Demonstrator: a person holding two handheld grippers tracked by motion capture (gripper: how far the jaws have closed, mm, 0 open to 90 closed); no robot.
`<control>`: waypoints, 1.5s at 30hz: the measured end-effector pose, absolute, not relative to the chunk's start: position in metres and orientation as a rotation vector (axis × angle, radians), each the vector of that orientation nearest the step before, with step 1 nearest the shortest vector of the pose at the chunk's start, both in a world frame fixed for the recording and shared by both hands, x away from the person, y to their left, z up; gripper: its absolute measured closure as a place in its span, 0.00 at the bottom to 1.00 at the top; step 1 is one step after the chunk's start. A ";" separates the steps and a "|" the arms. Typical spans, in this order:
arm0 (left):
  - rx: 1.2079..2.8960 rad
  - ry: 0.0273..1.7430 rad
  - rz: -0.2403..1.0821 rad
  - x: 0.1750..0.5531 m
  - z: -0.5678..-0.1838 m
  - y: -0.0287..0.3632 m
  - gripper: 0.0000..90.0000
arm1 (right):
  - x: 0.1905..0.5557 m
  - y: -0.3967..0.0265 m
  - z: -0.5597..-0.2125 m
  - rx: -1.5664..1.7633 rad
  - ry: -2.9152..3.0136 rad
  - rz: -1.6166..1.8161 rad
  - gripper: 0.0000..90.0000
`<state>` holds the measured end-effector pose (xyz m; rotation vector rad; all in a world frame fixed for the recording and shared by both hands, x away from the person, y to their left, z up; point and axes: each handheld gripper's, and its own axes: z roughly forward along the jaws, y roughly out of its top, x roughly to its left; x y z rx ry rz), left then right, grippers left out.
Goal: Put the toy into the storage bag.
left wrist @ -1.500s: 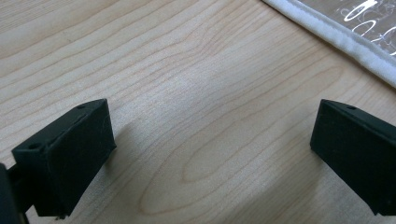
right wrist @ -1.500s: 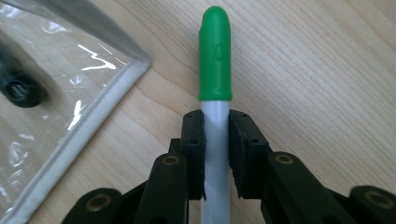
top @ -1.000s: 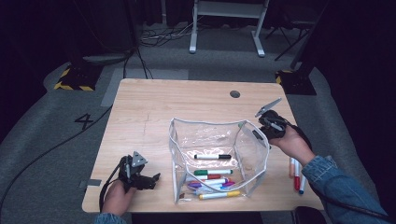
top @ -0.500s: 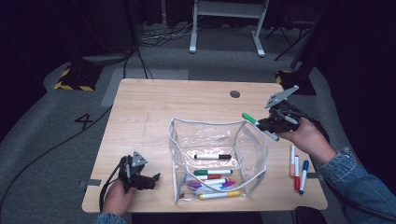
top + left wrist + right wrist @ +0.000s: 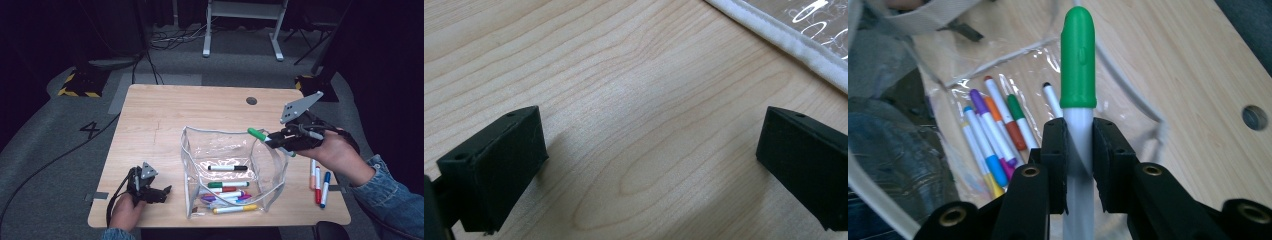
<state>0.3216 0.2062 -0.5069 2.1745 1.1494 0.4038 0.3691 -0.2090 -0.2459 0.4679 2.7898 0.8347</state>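
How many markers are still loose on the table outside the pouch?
3: an orange-capped marker, a red marker and a blue marker lie side by side right of the clear pouch; the person's arm may hide others.

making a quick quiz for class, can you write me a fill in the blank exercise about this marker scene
1. The right gripper is shut on a marker with a ____ cap.
2. The clear pouch stands on the ____ table.
3. The left gripper has ____ jaws, with only bare tabletop between them.
4. Right of the pouch, ____ loose markers lie on the table.

Missing words: green; wooden; open; three
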 end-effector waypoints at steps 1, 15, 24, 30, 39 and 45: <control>2.175 1.149 0.404 0.322 -0.507 0.206 0.00 | 0.365 -0.205 -0.246 0.443 2.800 0.835 0.85; 2.175 1.149 0.404 0.322 -0.507 0.206 0.00 | 0.336 -0.156 -0.263 0.245 2.929 0.780 0.85; 2.175 1.149 0.404 0.322 -0.507 0.206 0.00 | 0.334 -0.126 -0.288 0.178 3.010 0.662 0.85; 2.175 1.149 0.404 0.322 -0.507 0.206 0.00 | 0.336 -0.109 -0.306 0.189 3.049 0.554 0.85; 2.175 1.149 0.404 0.322 -0.507 0.206 0.00 | 0.334 -0.089 -0.333 0.132 3.080 0.408 0.85; 2.175 1.149 0.404 0.322 -0.507 0.206 0.00 | 0.333 -0.077 -0.348 0.091 3.100 0.327 0.85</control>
